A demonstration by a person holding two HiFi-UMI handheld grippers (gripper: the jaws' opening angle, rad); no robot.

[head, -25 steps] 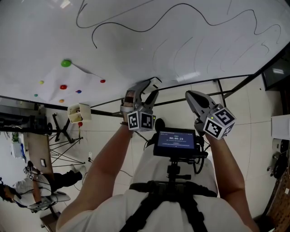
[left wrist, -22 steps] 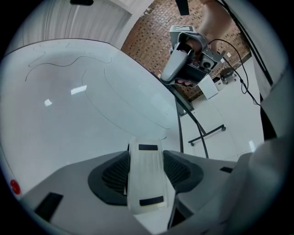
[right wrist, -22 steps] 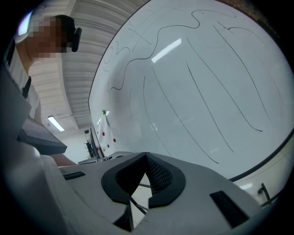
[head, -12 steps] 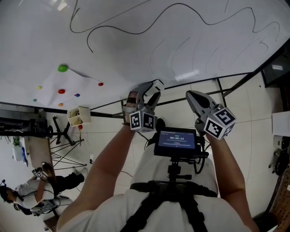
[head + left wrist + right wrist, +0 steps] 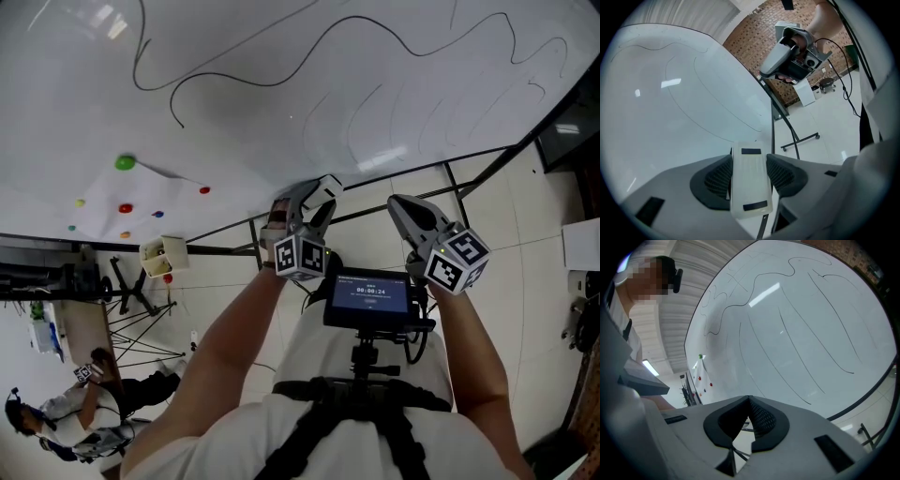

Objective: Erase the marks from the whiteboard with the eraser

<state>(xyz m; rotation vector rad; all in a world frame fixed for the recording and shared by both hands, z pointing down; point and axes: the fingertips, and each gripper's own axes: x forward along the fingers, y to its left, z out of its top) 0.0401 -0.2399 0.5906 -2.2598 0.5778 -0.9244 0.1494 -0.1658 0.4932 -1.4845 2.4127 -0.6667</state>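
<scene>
Left forearm point(image 5: 220, 356) was raised forward from the torso. The left hand-held gripper point(image 5: 306, 201) pointed at the lower edge of the whiteboard point(image 5: 281, 94), its 2 jaws clamped on the sides of the white eraser point(image 5: 749, 180). The eraser's tip lay near that edge, contact unclear. Black marks point(image 5: 309, 52) crossed the board above. Right forearm point(image 5: 469, 347) was likewise raised, and the right hand-held gripper point(image 5: 750, 417) had its jaws pressed together, empty.

right gripper point(image 5: 749, 400): jaws closed, ribbed pads meeting at tips, nothing between. whiteboard point(image 5: 801, 324) fills most of view beyond jaws, tilted, black frame along lower right edge. long curved black lines point(image 5: 853, 372) across board. green magnet point(image 5: 700, 356) and red magnets point(image 5: 711, 384) at board's left end. person's dark headgear point(image 5: 670, 272) upper left.
</scene>
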